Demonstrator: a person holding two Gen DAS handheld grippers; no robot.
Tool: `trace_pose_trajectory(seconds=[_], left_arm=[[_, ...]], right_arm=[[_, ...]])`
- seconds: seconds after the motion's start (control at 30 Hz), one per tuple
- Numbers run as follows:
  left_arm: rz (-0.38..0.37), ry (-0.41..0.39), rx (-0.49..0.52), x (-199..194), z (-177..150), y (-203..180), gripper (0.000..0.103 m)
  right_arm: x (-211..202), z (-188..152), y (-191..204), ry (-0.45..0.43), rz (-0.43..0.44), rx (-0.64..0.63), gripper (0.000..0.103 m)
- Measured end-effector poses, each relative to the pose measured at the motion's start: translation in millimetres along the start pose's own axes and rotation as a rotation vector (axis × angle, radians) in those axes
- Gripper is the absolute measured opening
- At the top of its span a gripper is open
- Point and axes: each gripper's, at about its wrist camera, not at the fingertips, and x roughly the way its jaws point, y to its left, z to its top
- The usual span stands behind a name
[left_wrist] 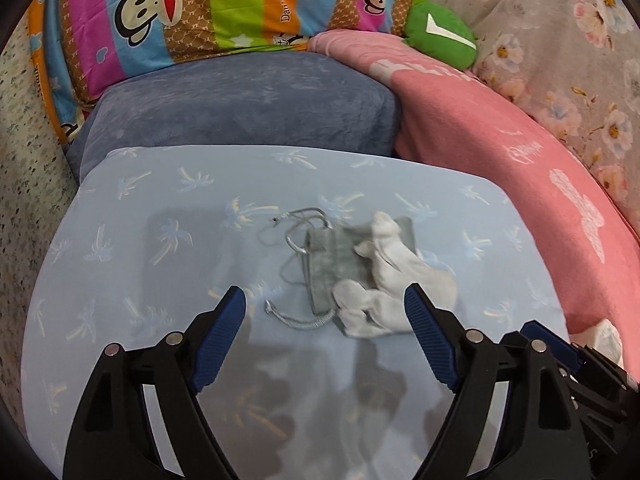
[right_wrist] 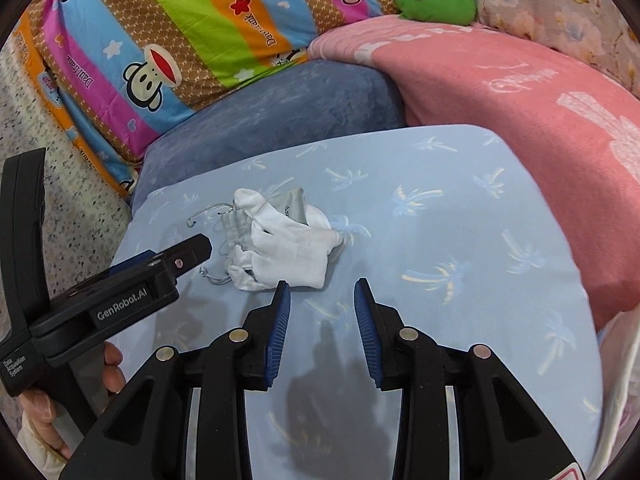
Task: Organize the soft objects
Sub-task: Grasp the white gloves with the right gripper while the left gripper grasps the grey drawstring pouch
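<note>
Left tongs [left_wrist: 325, 300] wide, right tongs [right_wrist: 322, 294] narrow, both empty, tilted down near glove [right_wrist: 288, 248].

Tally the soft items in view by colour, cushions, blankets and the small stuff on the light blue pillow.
Light blue: 1, palm-print pillow
Dark blue: 1, cushion
Pink: 1, blanket
Green: 1, plush
Multicolour: 1, monkey-print quilt
White: 1, glove bundle; how many gloves it holds is unclear
Grey: 1, drawstring pouch
Total: 7

Bright, even light; soft gripper shadows at 6 o'clock on the pale blue pillow [left_wrist: 280, 184]; fisheye bending, dark corners, slight motion blur.
</note>
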Motion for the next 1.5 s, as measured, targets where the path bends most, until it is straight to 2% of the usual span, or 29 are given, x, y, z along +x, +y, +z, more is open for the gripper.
trace_pose_trajectory(seconds=[0.33, 0.43, 0.47, 0.53, 0.67, 0.73, 0.8, 0.9, 1.13, 1.5], left_arm=[[-0.033, 0.024, -0.028, 43.1, 16.1, 15.8, 0.078], [-0.046, 0.039, -0.025, 53.7, 17.7, 15.1, 0.073], [-0.055, 0.046, -0.024, 55.9, 17.8, 14.6, 0.067], [-0.075, 0.058, -0.023, 60.2, 17.8, 14.0, 0.058], [-0.109, 0.097, -0.023, 67.6, 15.8, 11.2, 0.026], [-0.096, 0.094, -0.016, 65.0, 13.1, 8.9, 0.018], [-0.094, 0.087, -0.013, 60.7, 11.2, 7.9, 0.010], [-0.100, 0.081, -0.020, 50.3, 7.3, 5.5, 0.007], [-0.122, 0.039, -0.005, 8.1, -3.6, -11.1, 0.003], [-0.173, -0.051, 0.075, -63.9, -17.1, -60.7, 0.003]], right_arm=[[52.3, 11.5, -2.6, 0.045, 0.040, 0.038, 0.033], [62.4, 12.9, -1.7, 0.057, 0.047, 0.041, 0.031], [65.6, 12.7, -1.4, 0.062, 0.052, 0.041, 0.029], [71.1, 11.2, -1.2, 0.074, 0.060, 0.041, 0.018], [72.3, 7.4, -0.1, 0.076, 0.059, 0.031, 0.011], [69.1, 6.2, 0.0, 0.073, 0.062, 0.030, 0.005], [62.6, 4.5, 0.0, 0.065, 0.060, 0.025, 0.005], [47.7, 0.3, -0.2, 0.041, 0.044, 0.019, 0.005], [-4.4, -14.0, -9.6, -0.010, 0.051, 0.068, 0.005], [-112.6, -28.2, -30.2, -0.153, 0.032, 0.111, 0.005]])
